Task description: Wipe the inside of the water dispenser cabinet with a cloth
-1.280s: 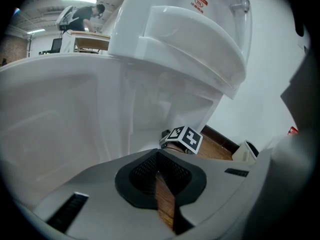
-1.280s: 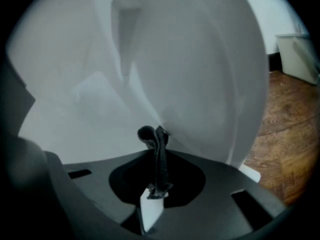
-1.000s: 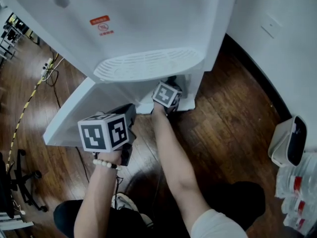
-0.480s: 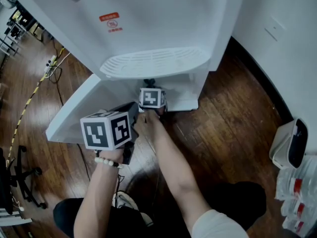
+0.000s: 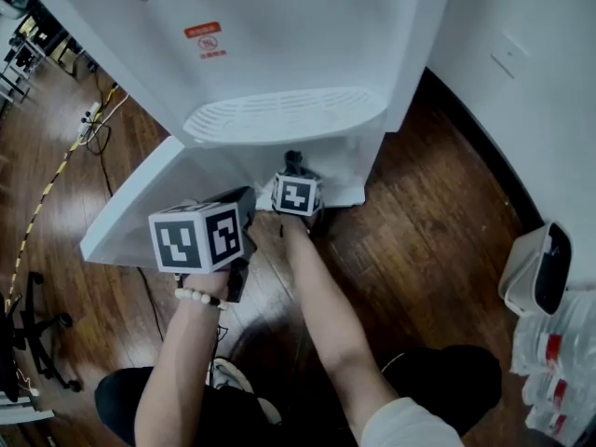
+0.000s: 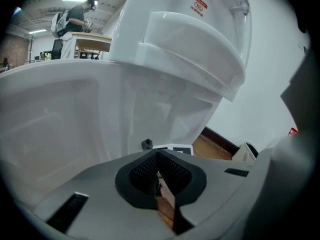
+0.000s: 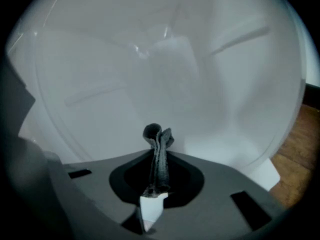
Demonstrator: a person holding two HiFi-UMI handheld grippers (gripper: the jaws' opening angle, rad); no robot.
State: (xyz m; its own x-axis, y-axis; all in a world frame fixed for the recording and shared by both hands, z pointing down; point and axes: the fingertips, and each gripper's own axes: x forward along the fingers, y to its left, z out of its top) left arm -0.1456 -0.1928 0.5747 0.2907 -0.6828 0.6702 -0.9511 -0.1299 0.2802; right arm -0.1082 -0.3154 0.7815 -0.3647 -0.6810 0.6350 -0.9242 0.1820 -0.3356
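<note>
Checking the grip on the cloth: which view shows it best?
The right gripper view: the dark cloth stands bunched between the shut jaws of the right hand-held gripper. The head view shows only a dark scrap beyond the marker cube; the left gripper view, at most a tiny dark speck.

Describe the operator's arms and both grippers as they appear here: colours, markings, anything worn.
Both the left gripper and right gripper have grey shells, black textured tongs, each carrying a white cube with black square markers. A white bead bracelet circles the left wrist; the right arm has a white short sleeve.
</note>
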